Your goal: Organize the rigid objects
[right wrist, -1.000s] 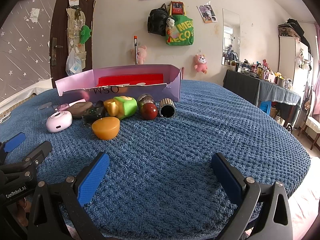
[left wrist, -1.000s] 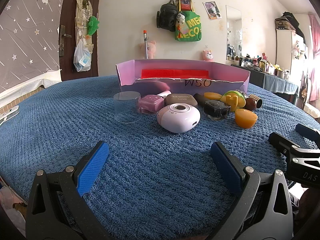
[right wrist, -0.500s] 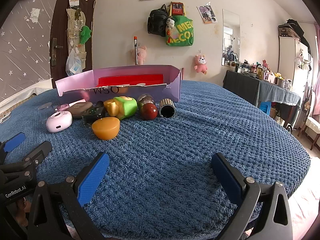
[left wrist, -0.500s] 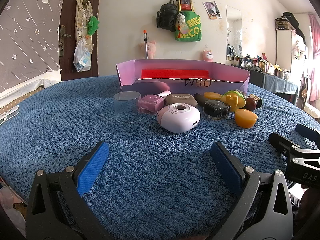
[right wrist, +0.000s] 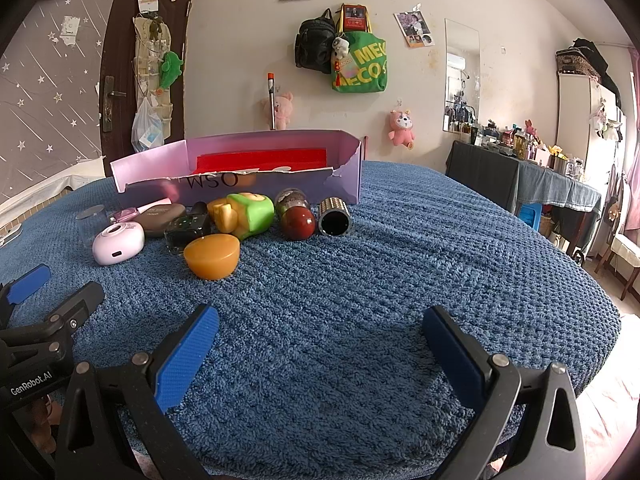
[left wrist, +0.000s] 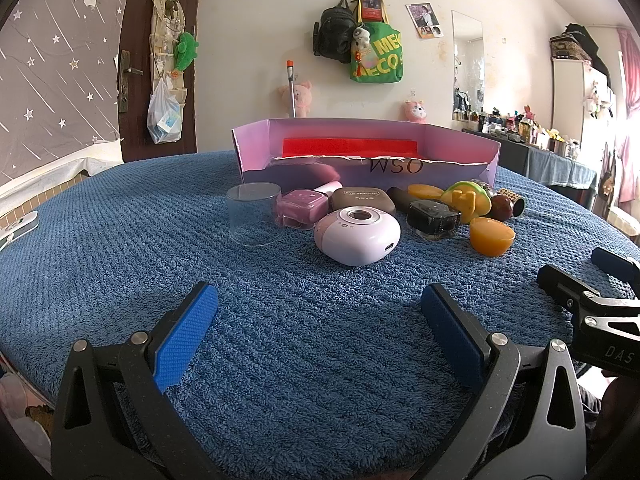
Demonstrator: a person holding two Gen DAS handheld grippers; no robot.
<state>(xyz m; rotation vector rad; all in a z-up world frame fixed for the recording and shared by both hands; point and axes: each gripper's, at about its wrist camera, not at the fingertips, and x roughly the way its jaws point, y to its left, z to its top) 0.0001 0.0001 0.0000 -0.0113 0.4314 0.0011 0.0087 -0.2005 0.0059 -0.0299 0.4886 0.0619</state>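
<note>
Several small things crowd the blue-towelled table [left wrist: 120, 264] just in front of a shallow pink box [left wrist: 366, 156] marked "WSO", whose long axis runs left to right across both views; a clear plastic cylinder [left wrist: 253, 214] stands upright at the left end of the row, a pink case [left wrist: 302, 207] and a brown eye-shadow compact [left wrist: 362, 199] just beside it; a white rounded device [left wrist: 357, 235] lies nearest the left gripper [left wrist: 318, 332], its round opening facing up; an orange half-shell [right wrist: 212, 255] sits open side up before a green toy [right wrist: 248, 214]; a dark red capsule [right wrist: 297, 220] and a studded tube [right wrist: 335, 222] lie on their sides, ends pointing toward the right gripper [right wrist: 318, 346]; both grippers hang spread wide and empty, well apart from everything.
</note>
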